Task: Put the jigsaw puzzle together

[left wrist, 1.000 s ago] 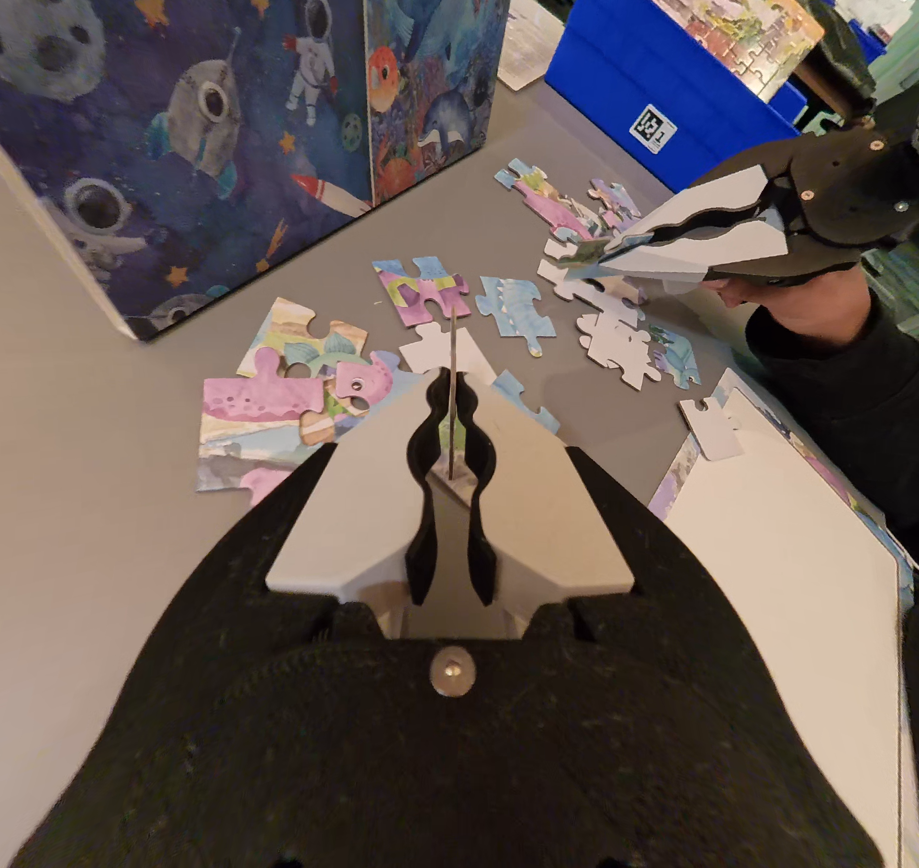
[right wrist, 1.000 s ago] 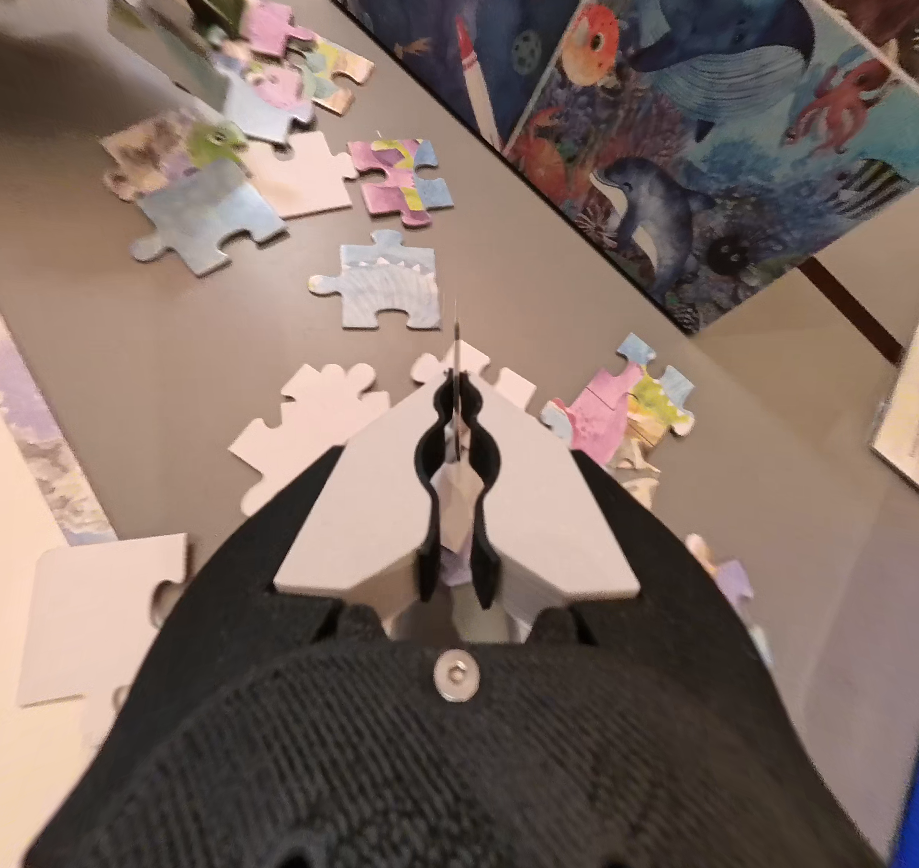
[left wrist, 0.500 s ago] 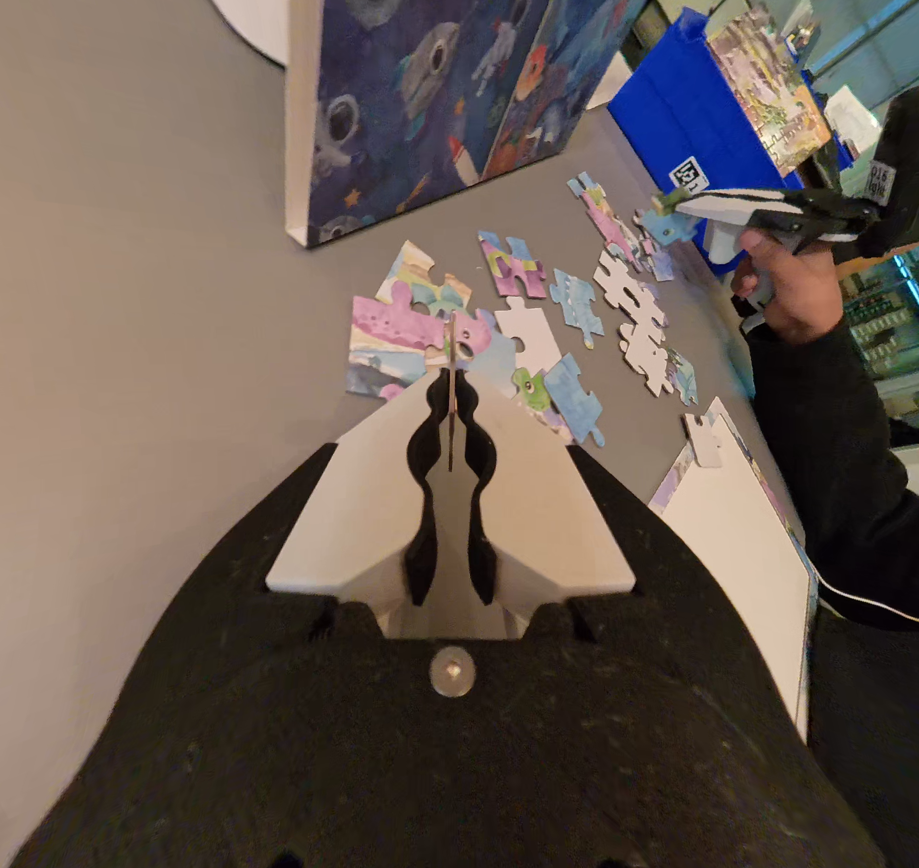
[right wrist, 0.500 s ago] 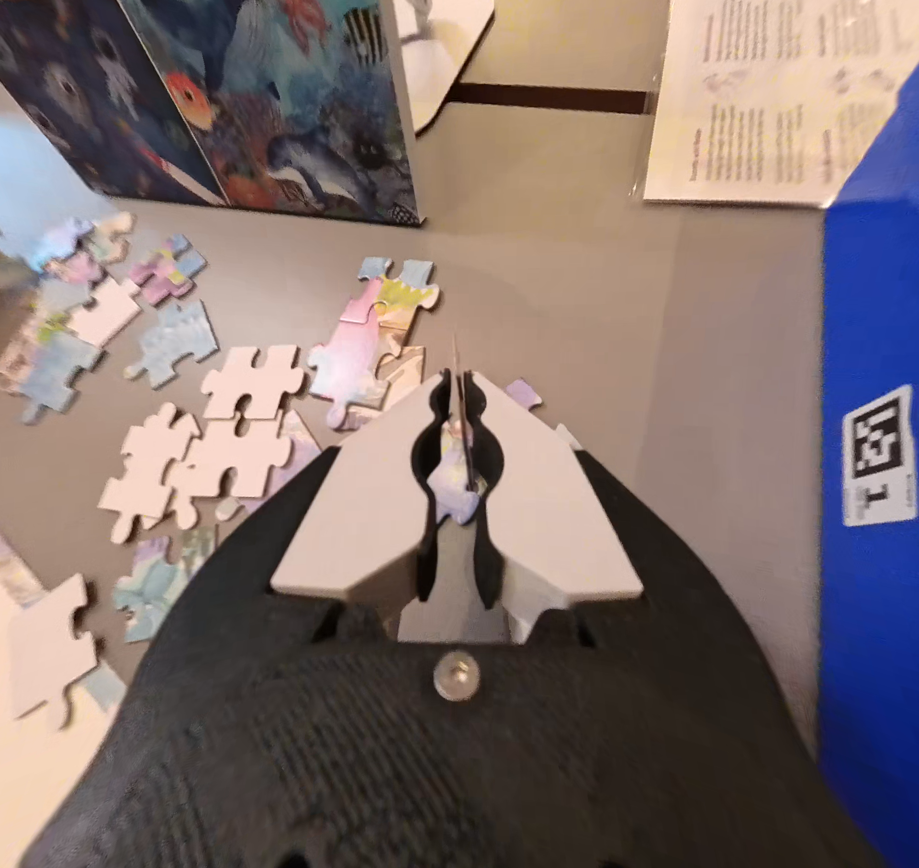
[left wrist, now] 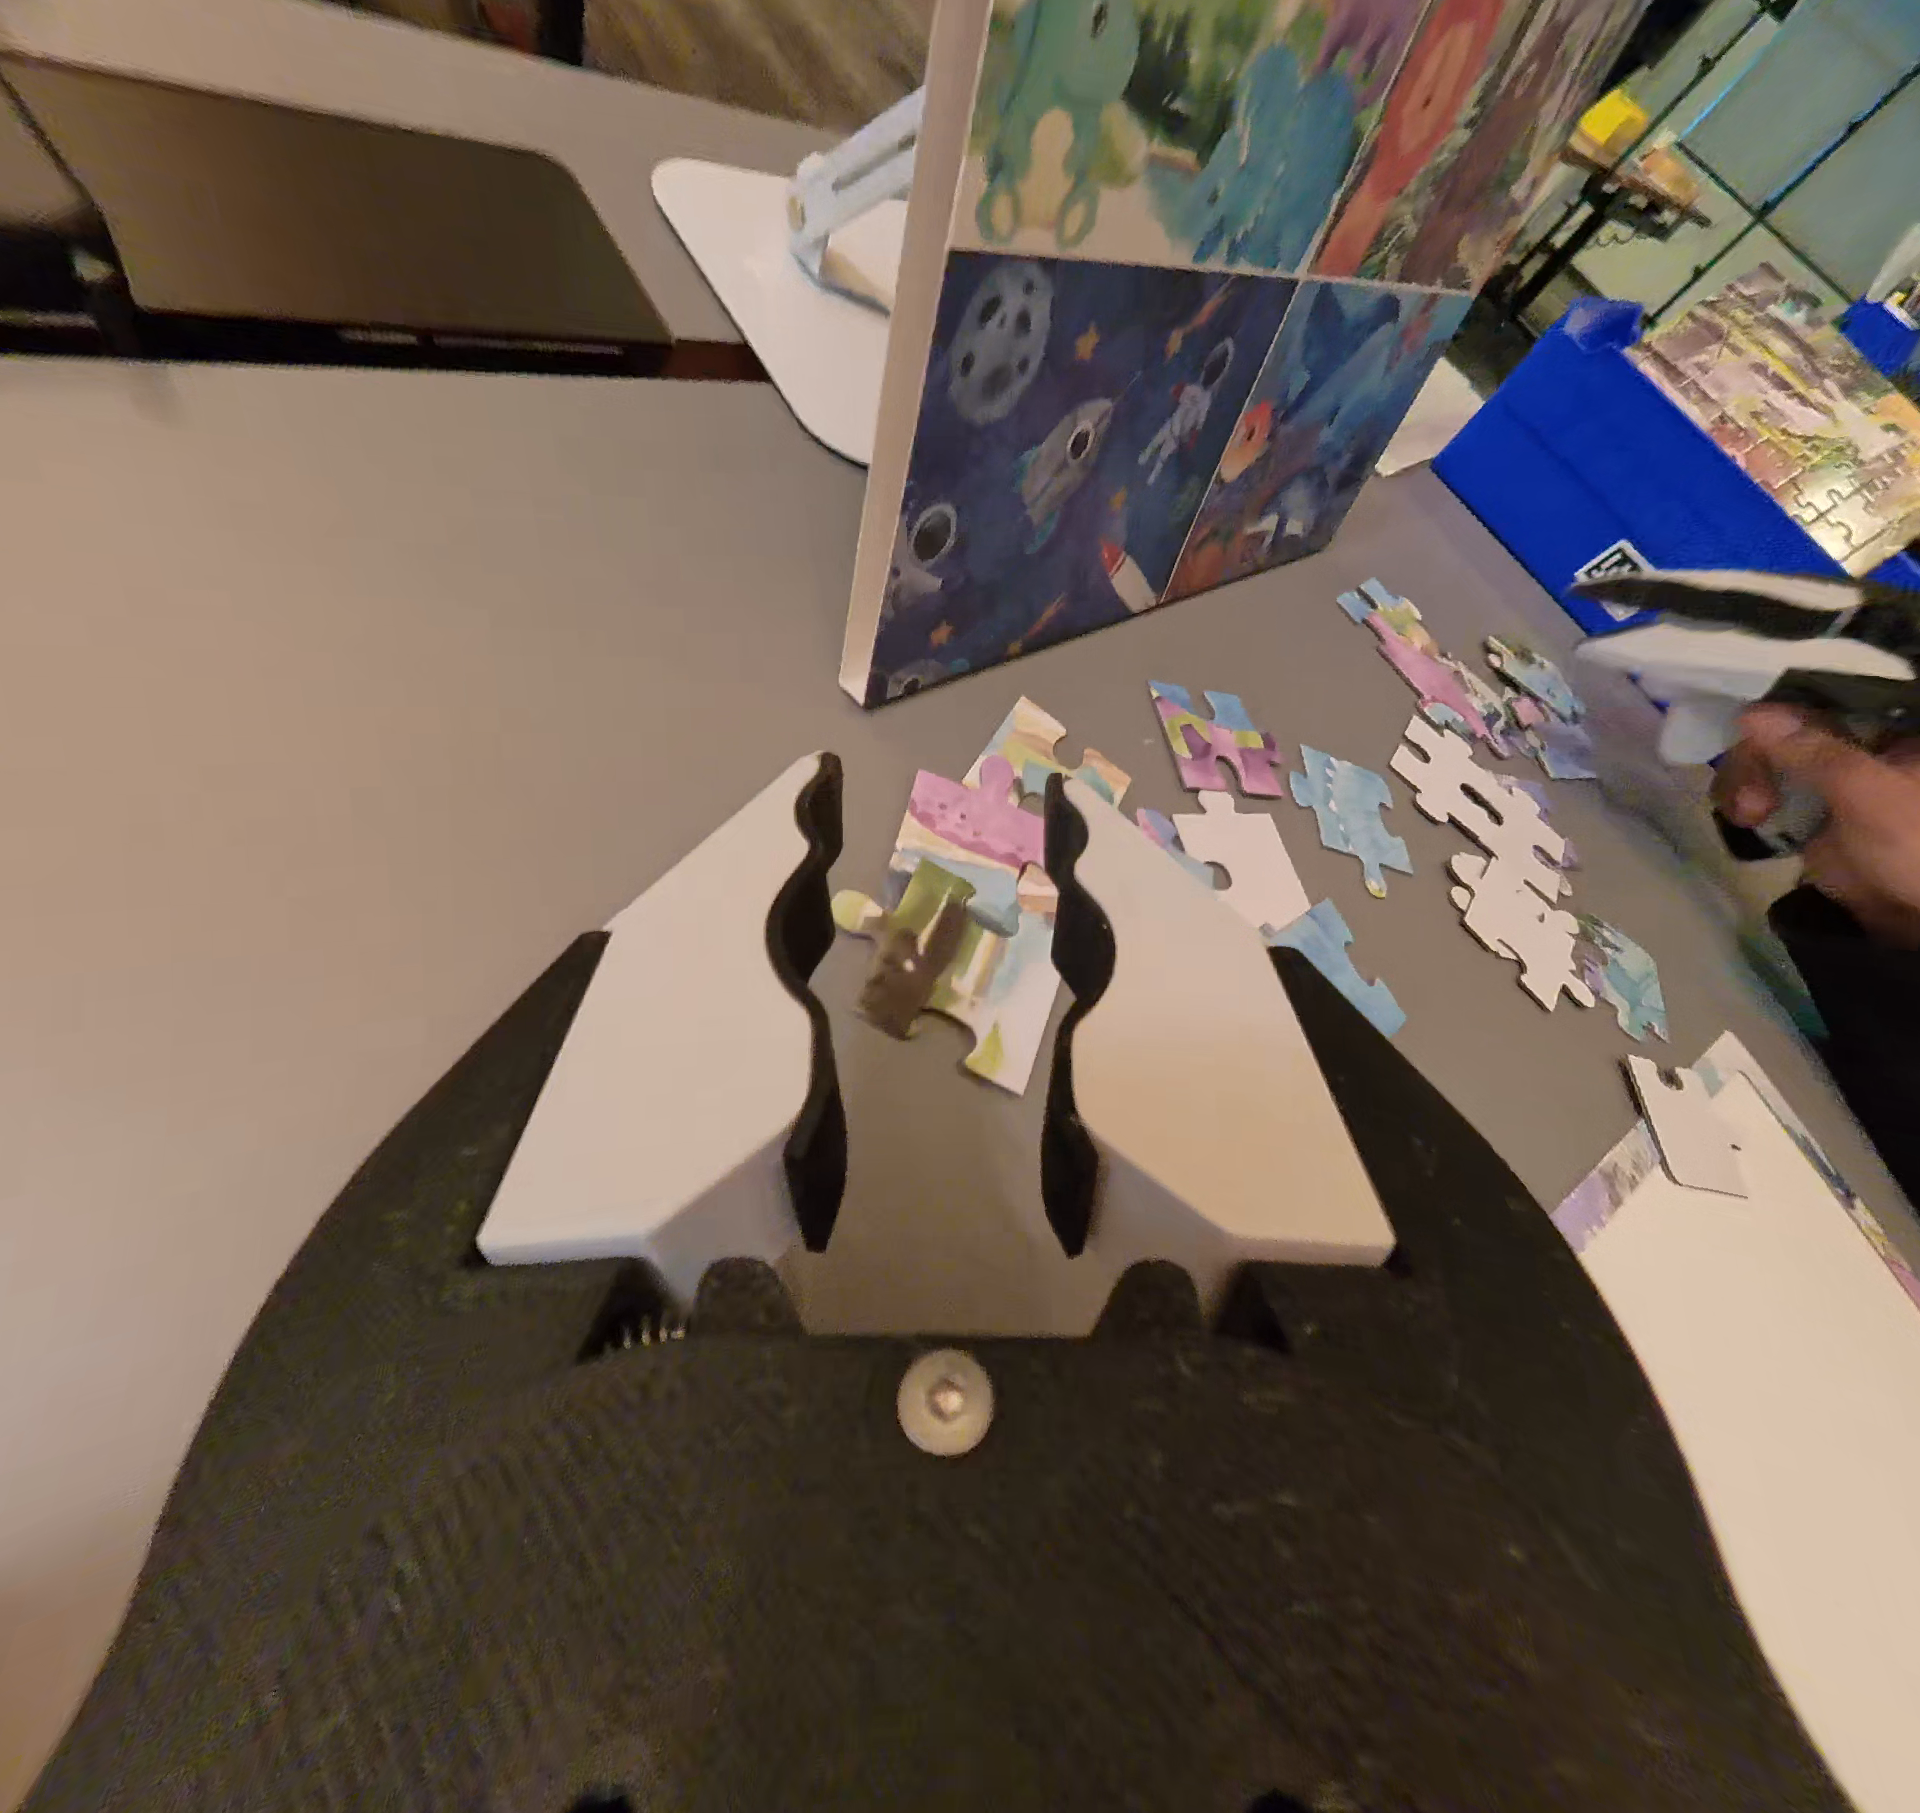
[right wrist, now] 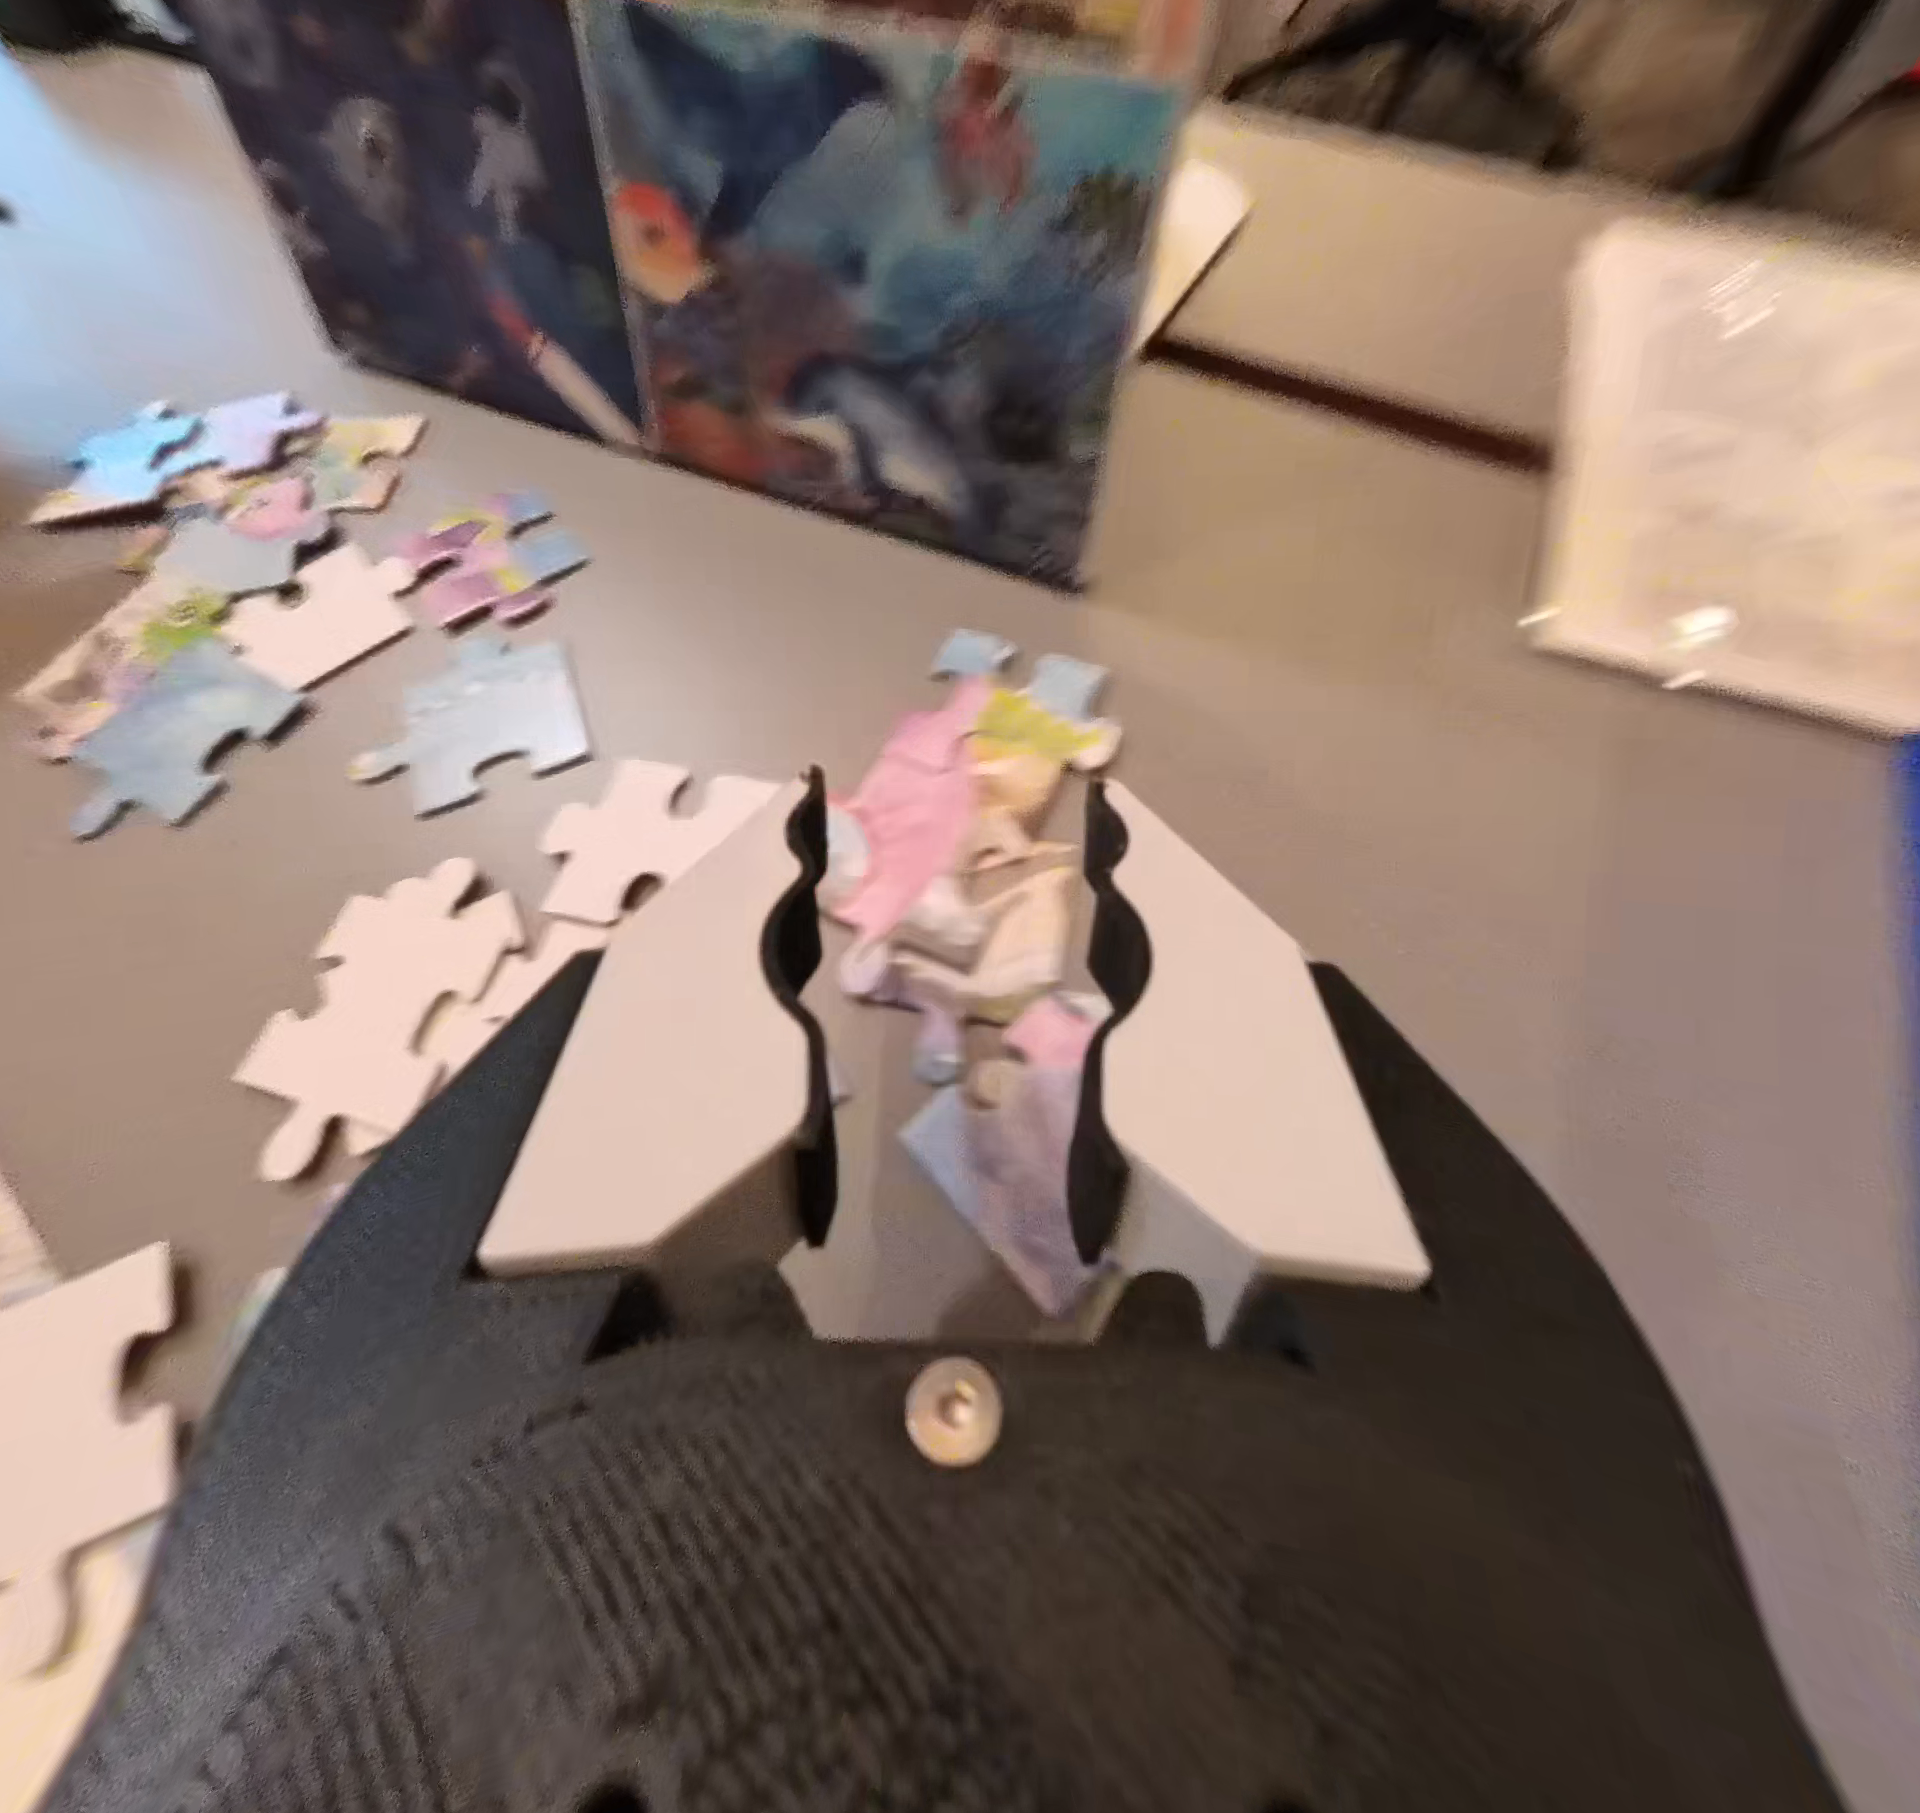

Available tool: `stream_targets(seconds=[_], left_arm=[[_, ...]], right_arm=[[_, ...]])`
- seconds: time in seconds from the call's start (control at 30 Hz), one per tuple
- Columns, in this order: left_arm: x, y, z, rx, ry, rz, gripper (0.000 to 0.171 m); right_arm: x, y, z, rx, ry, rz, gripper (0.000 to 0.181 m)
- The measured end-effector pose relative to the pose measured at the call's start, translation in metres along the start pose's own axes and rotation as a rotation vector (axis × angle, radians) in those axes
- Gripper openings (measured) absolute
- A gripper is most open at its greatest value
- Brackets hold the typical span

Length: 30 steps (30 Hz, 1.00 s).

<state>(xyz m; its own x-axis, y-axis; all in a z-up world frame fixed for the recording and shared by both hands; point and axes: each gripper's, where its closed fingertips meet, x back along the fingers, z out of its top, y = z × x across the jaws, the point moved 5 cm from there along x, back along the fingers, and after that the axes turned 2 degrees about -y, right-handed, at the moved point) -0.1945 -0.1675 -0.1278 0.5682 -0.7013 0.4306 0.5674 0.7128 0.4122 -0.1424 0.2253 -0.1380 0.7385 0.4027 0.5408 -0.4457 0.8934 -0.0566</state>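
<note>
Left gripper (left wrist: pixel 940 797): jaws spread wide, nothing between them; poised above the grey table (left wrist: pixel 416 672).
Right gripper (right wrist: pixel 951 797): likewise wide open and holding nothing; right wrist view is motion-blurred.
Puzzle location: loose pieces scattered on the table in front of the upright picture box (left wrist: pixel 1122 475); a white board (left wrist: pixel 1766 1348) lies at the near right edge with one blank-side piece (left wrist: pixel 1688 1119) on its corner.
Key relation, left: a green-and-pastel piece (left wrist: pixel 935 942) lies flat directly ahead, framed in the gap of the left jaws, overlapping a joined pastel cluster (left wrist: pixel 987 849). Its long axis appears to run obliquely across the gap, though blur makes this uncertain.
Key relation, right: a pink-and-yellow joined strip (right wrist: pixel 966 828) lies ahead of the right jaws, long axis pointing away along the fingers.
Nearer hand: judged, left for the green piece, right for the pink strip.
Materials: thin flat card, printed watercolour face, white back; several white-side-up pieces (right wrist: pixel 384 994). Knobs and sockets on edges.
Handling note: flat card on a smooth top likely needs an edge lift.
</note>
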Motion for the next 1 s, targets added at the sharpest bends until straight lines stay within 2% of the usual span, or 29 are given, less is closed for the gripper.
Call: stream_targets(seconds=[0.07, 0.17, 0.3, 0.33, 0.5, 0.6, 0.63, 0.67, 0.73, 0.8, 0.83, 1.0], left_arm=[[0.000, 0.006, 0.002, -0.022, 0.021, -0.007, 0.035], [-0.003, 0.017, 0.002, -0.053, 0.024, -0.031, 0.033], [-0.006, 0.029, 0.002, -0.101, 0.028, -0.053, 0.029], [-0.005, 0.032, 0.004, -0.115, 0.042, -0.062, 0.027], [-0.003, 0.044, 0.007, -0.151, 0.089, -0.098, 0.021], [-0.005, 0.053, 0.007, -0.169, 0.097, -0.136, 0.021], [-0.006, 0.057, 0.006, -0.177, 0.100, -0.153, 0.021], [-0.007, 0.063, 0.006, -0.184, 0.103, -0.187, 0.022], [-0.007, 0.085, 0.005, -0.161, 0.119, -0.349, 0.021], [-0.006, 0.110, 0.003, -0.094, 0.113, -0.544, 0.021], [-0.007, 0.119, 0.001, -0.073, 0.104, -0.599, 0.021], [-0.023, 0.138, -0.018, -0.135, 0.010, -0.610, 0.022]], right_arm=[[-0.022, -0.009, -0.013, -0.003, -0.111, 0.018, 0.059], [-0.037, -0.005, -0.019, 0.052, -0.173, -0.093, 0.071], [-0.040, -0.004, -0.019, 0.012, -0.190, -0.081, 0.067], [-0.039, -0.005, -0.020, 0.018, -0.191, -0.069, 0.052], [-0.035, -0.007, -0.021, 0.029, -0.201, -0.023, 0.051], [-0.030, -0.014, -0.015, 0.042, -0.153, 0.031, 0.050], [-0.026, -0.018, -0.011, 0.052, -0.133, 0.052, 0.048], [-0.022, -0.023, -0.007, 0.068, -0.107, 0.074, 0.012], [-0.015, -0.037, 0.003, 0.082, -0.057, 0.133, 0.018], [-0.012, -0.047, 0.004, 0.091, -0.075, 0.156, 0.023], [-0.012, -0.049, 0.003, 0.108, -0.084, 0.146, 0.026], [-0.032, -0.062, -0.015, 0.125, -0.180, 0.162, 0.066]])
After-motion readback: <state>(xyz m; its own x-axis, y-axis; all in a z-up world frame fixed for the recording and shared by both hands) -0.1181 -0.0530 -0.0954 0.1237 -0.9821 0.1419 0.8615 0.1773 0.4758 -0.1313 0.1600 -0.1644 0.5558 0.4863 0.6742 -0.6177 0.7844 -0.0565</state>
